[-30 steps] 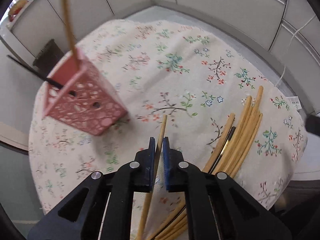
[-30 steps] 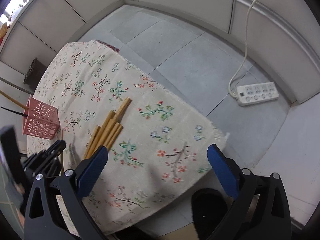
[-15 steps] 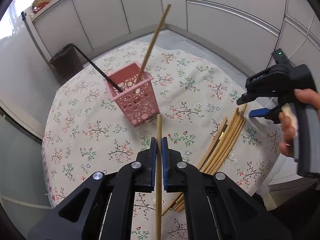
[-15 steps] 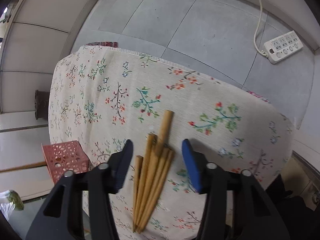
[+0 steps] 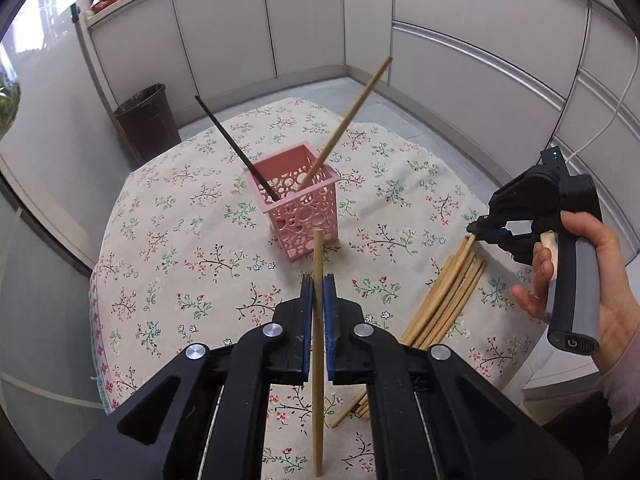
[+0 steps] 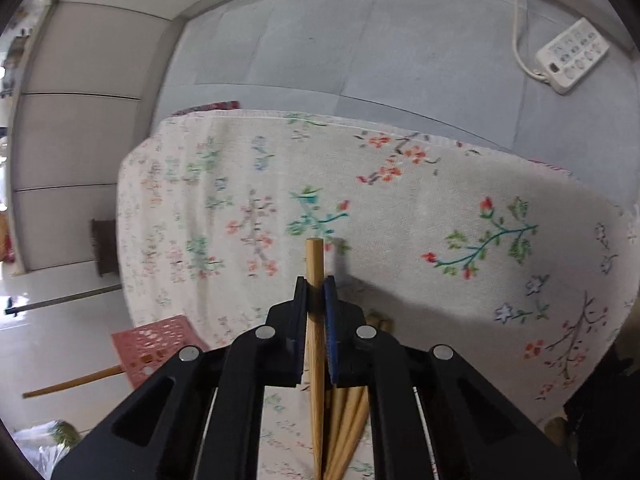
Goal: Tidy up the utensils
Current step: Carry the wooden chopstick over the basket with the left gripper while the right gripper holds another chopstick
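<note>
Basket [image 5: 301,205] mid-table w/ two sticks in it; chopstick pile [image 5: 444,292] to its right.

one pink basket [image 5: 303,210], two grippers [image 5: 316,292], one black chopstick [image 5: 236,148]

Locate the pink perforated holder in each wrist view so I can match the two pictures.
Left wrist: the pink holder stands upright at centre frame on the floral cloth, just beyond the left gripper.
Right wrist: the holder shows at lower left, partly hidden behind the right gripper.
Shared landmark: the pile of wooden chopsticks.
</note>
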A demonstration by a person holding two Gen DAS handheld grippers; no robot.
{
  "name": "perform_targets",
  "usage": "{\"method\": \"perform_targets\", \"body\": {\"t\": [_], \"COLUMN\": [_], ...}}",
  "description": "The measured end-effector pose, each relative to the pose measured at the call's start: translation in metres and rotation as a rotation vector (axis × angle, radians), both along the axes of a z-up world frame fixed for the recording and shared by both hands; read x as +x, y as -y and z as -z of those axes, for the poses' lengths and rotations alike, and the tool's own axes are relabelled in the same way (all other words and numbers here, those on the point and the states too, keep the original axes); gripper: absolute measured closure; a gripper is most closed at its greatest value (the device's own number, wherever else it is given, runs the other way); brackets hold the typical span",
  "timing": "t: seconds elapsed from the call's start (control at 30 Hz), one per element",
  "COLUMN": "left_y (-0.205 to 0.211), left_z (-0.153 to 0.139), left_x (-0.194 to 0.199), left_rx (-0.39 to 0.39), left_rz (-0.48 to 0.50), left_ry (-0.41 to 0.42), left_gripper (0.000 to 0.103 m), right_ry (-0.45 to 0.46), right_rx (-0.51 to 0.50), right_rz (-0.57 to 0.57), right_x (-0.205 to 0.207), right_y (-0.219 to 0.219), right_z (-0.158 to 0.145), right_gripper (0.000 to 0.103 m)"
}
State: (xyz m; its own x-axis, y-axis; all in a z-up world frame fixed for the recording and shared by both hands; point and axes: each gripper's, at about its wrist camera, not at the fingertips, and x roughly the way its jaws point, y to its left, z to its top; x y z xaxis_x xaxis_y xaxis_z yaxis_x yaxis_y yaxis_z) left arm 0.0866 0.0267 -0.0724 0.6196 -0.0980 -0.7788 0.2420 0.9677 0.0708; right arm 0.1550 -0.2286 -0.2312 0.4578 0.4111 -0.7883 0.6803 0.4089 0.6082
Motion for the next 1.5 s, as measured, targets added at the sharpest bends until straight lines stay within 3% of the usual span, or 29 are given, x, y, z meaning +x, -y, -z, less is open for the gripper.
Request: {"method": "perform_targets", "body": {"t": [0.13,0.4,0.53,0.73,1.0,1.27,1.5], "left_y": [-0.004,-0.013,-0.017,-0.021,-0.029,-0.034,-0.048], "left_z": [-0.01,-0.034,-0.039,-0.049,-0.067,-0.086,-0.115], "left_x": [-0.007,-0.018,-0.023,-0.031,-0.04,-0.044,-0.05], "left_rx": [-0.027,-0.091,-0.111,-0.121,-0.131,-0.127,-0.184], "left_rz": [-0.014,-0.05,-0.071,-0.096,-0.142,-0.169,-0.193], "left_ry": [0.024,0.086,0.099,0.125,0.178,0.229,0.294], "left_gripper": [0.098,0.098,0.098,0.098,0.098,0.098,0.098], "right_ry": [0.154,0.371,0.454,0.545,0.668,0.744,0.804], "right_rx": [-0.01,-0.17,-0.258,-0.3,-0.38,-0.371,-0.355], "right_rz": [-0.067,-0.285,-0.374,-0.489,-0.575,-0.587,-0.564], "right_x": [-0.005,-0.033,-0.052,-0.073,-0.101,-0.114,-0.12], "right_y": [-0.01,-0.05,-0.069,-0.091,-0.112,-0.114,-0.107], "right_z": [-0.034,-0.113,-0.141,-0.172,-0.22,-0.253,-0.277], "right_gripper": [0.095,0.095,0.095,0.095,0.095,0.095,0.095]}}
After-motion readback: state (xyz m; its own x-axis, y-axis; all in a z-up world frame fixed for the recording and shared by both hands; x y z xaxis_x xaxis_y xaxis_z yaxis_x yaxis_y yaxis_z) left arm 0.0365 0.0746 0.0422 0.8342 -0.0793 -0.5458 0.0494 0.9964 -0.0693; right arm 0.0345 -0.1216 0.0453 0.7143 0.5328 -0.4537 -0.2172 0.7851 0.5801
